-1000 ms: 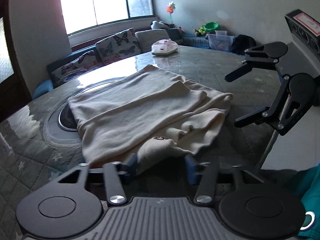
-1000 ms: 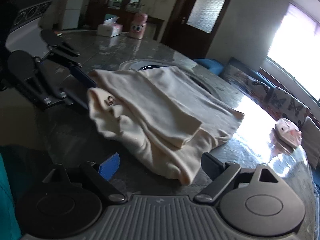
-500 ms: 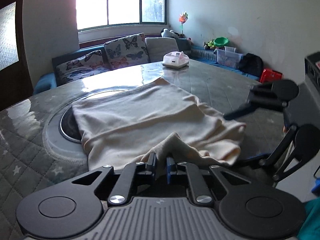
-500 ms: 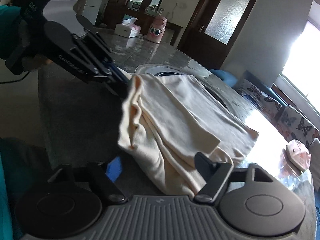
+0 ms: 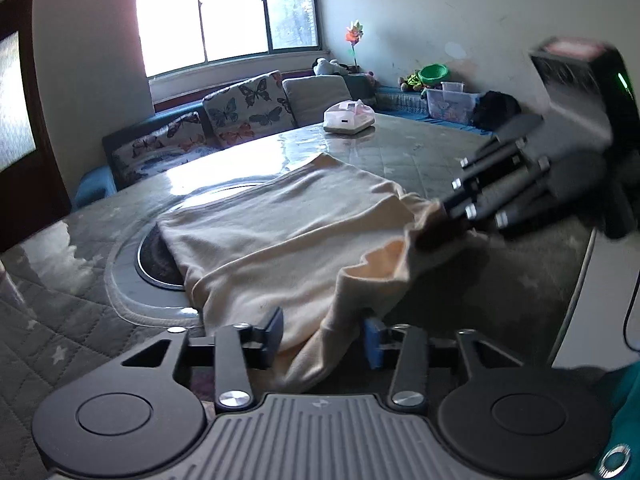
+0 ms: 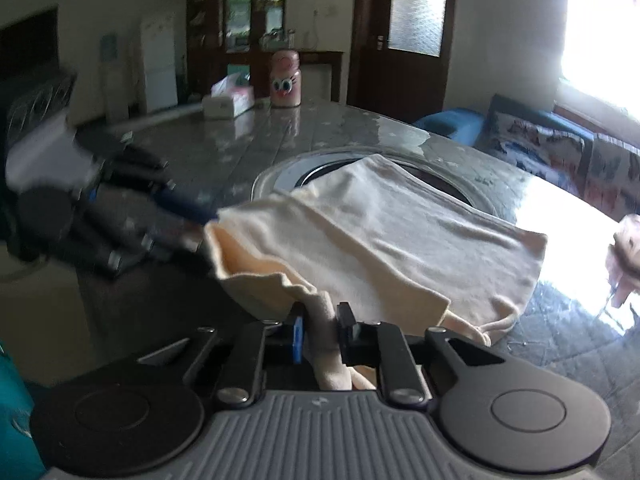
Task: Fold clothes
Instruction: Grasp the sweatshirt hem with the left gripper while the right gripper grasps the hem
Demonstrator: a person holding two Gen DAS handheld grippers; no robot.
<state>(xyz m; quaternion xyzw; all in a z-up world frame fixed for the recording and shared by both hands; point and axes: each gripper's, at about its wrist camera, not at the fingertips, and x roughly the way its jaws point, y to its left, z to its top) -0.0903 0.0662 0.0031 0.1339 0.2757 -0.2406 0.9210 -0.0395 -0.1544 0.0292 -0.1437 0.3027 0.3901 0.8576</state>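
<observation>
draping between wide-parted left gripper (image 5: 323, 335) and tightly pinching right gripper (image 6: 320, 330), cream garment (image 5: 288, 236)

A home living and dining room is showing here. A sofa (image 5: 224, 128) with butterfly-print cushions (image 5: 248, 108) is sitting under a bright window (image 5: 224, 12). A large round table (image 5: 420, 152) is filling the middle, with a tissue box (image 6: 228, 102) resting on it. A white fridge (image 6: 160, 68) is standing against the far wall.
</observation>
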